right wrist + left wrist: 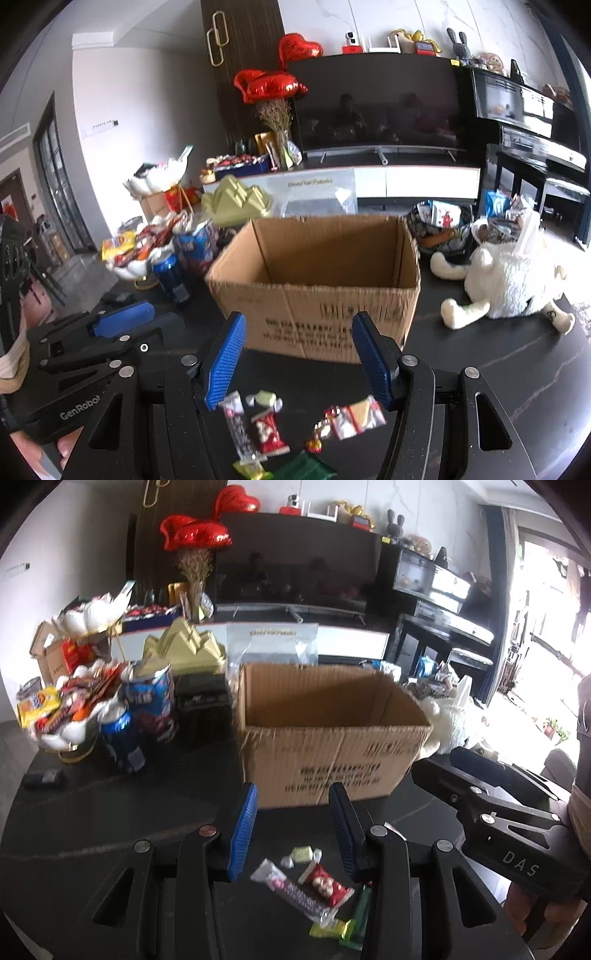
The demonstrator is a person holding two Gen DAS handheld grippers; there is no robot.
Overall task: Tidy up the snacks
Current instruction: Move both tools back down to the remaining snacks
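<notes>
An open, empty-looking cardboard box [325, 764] [314, 306] stands on the dark table. Loose snacks lie in front of it: a pale green candy [301, 853] [264, 398], a red packet [327, 884] [267, 432], a dark bar in a clear wrapper [291, 893] [238, 424], green packets [351, 923] [303, 467], a silver-white packet [360, 415] and a red-gold candy [321, 428]. My left gripper [293, 788] hangs open above the left snacks, nothing between its blue pads. My right gripper [299, 317] is open too, beside it, above the right snacks.
A white bowl heaped with snacks [136, 247] and blue cans [170, 273] stand left of the box. A white plush toy [509, 284] lies to its right, with a snack basket [439, 225] behind. A gold pyramid box [236, 201] sits behind the cans.
</notes>
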